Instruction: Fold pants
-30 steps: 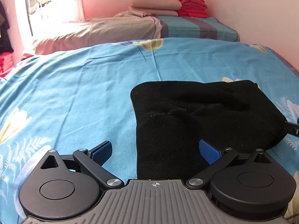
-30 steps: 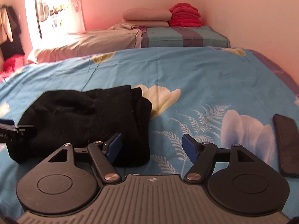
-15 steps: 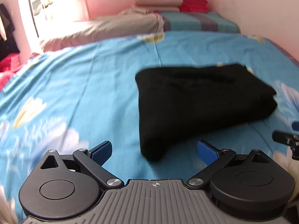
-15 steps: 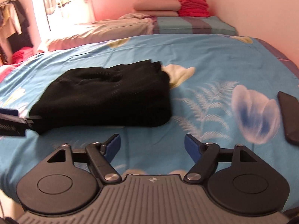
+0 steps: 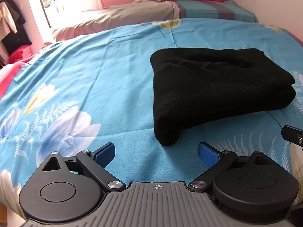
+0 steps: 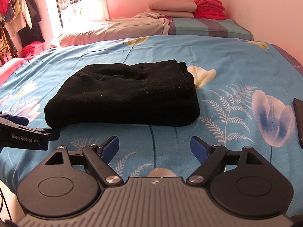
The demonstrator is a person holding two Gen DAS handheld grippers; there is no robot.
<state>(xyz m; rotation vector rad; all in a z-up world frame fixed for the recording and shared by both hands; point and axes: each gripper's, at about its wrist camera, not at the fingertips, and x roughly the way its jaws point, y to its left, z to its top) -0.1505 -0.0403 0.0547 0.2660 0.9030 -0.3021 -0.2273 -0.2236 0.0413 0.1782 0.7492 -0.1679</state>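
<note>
Black pants (image 5: 214, 90) lie folded into a thick bundle on the blue flowered bedsheet (image 5: 85, 79). In the right wrist view the same pants (image 6: 125, 96) rest ahead and slightly left. My left gripper (image 5: 156, 153) hovers just short of the bundle's near corner, open, with nothing between its blue pads (image 5: 105, 153). My right gripper (image 6: 155, 148) sits back from the bundle's near edge, its jaws opening wide and empty. The left gripper's finger (image 6: 24, 134) shows at the left edge of the right wrist view.
A dark phone (image 6: 298, 121) lies on the sheet at the right. Behind the bed runs a second mattress with a beige cover (image 6: 117, 28), stacked beige pillows (image 6: 172, 9) and red folded clothes (image 6: 209, 9). Clothes hang at the far left (image 6: 20, 19).
Both grippers have drawn back from the folded pants, which now lie free on the sheet ahead of them. The right gripper's jaws stand wider than before.
</note>
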